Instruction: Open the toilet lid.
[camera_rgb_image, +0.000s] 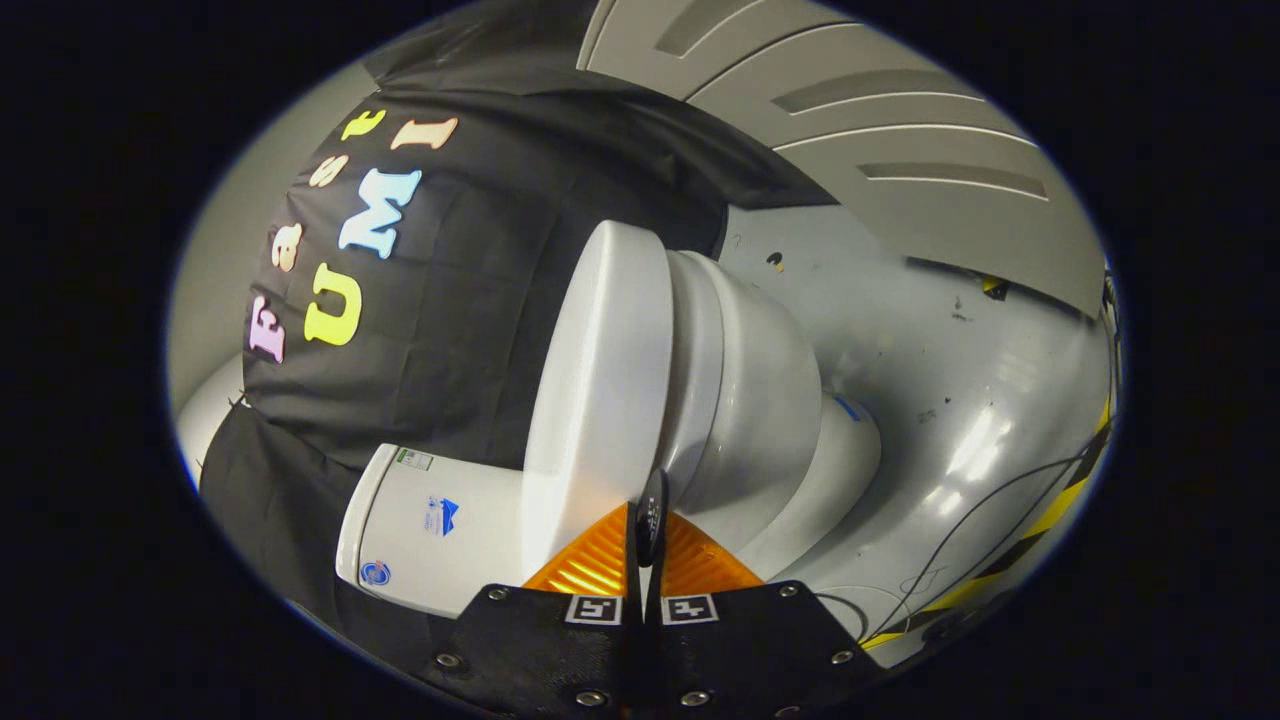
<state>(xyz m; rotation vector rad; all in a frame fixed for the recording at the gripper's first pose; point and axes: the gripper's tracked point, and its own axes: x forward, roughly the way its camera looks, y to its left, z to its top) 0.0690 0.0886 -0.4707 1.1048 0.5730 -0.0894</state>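
- Gripper (643, 535), bottom centre: 2 fingers clenched together, grasping nothing, tips touching the glossy white plastic toilet lid (600, 380) edge.
- Lid down on white ceramic bowl (760, 400); hook under the rim, lift steadily.

I read no legible text anywhere. Toilet tank (430, 530), at 10 o'clock from gripper (646, 545): three stickers, print too small to read. Green-edged label (414, 460) at tank's upper corner. Blue logo sticker (441, 516) mid-face. Round blue badge (375, 573) near lower corner. Small blue mark (848, 408) on toilet base, 2 o'clock from fingers: unreadable. Two square black-and-white coded markers (594, 609) on gripper body, either side of closed fingers: pattern only, no characters.
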